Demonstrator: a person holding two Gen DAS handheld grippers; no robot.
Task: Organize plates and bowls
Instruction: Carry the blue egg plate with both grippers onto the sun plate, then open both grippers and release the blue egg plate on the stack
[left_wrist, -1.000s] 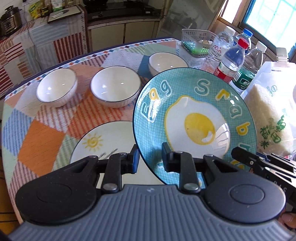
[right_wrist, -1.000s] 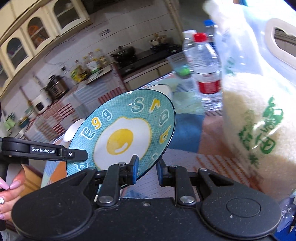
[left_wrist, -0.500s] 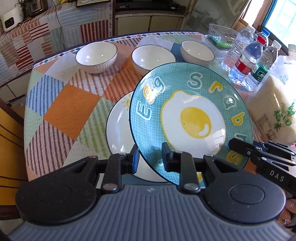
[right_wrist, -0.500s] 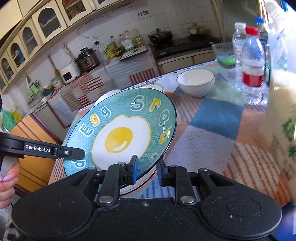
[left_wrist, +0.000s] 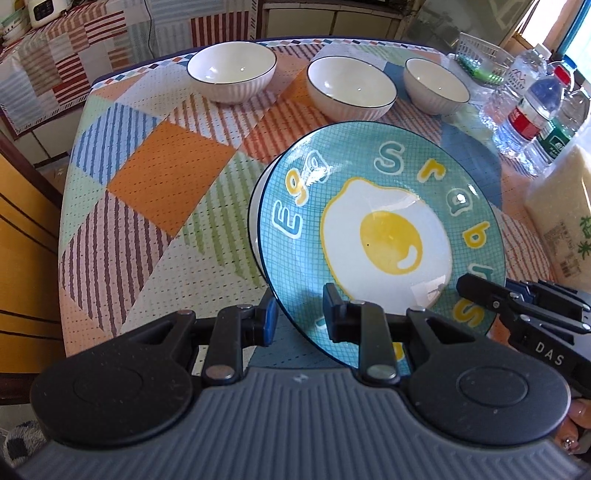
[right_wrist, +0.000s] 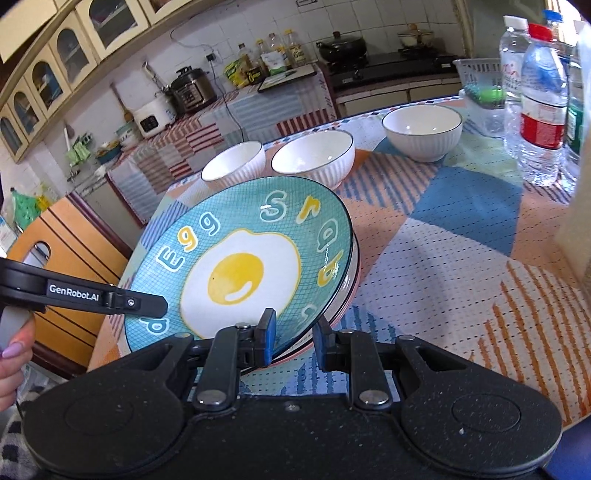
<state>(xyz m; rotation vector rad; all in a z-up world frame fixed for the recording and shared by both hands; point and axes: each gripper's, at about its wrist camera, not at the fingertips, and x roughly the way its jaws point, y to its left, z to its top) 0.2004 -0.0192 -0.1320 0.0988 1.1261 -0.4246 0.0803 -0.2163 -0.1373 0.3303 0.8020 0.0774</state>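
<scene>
A teal plate with a fried-egg picture (left_wrist: 384, 236) (right_wrist: 240, 266) is held tilted between both grippers. My left gripper (left_wrist: 299, 317) is shut on its near rim, and my right gripper (right_wrist: 293, 334) is shut on the rim at the other side. The right gripper (left_wrist: 491, 299) shows at the plate's right edge in the left wrist view; the left gripper (right_wrist: 147, 304) shows at its left edge in the right wrist view. Under the teal plate lies a white plate (left_wrist: 255, 221) (right_wrist: 349, 291), mostly hidden. Three white bowls (left_wrist: 232, 70) (left_wrist: 351, 86) (left_wrist: 436, 86) stand in a row at the table's far side.
Water bottles (left_wrist: 532, 107) (right_wrist: 539, 107), a bag of rice (left_wrist: 565, 218) and a white basket (left_wrist: 480, 59) crowd the table's right side. The checked tablecloth (left_wrist: 159, 177) covers the table. A wooden chair (right_wrist: 70, 243) is at the left edge.
Both grippers have carried the teal plate down and to the left, so it now covers nearly all of the white plate. The plate's tilt has flattened somewhat.
</scene>
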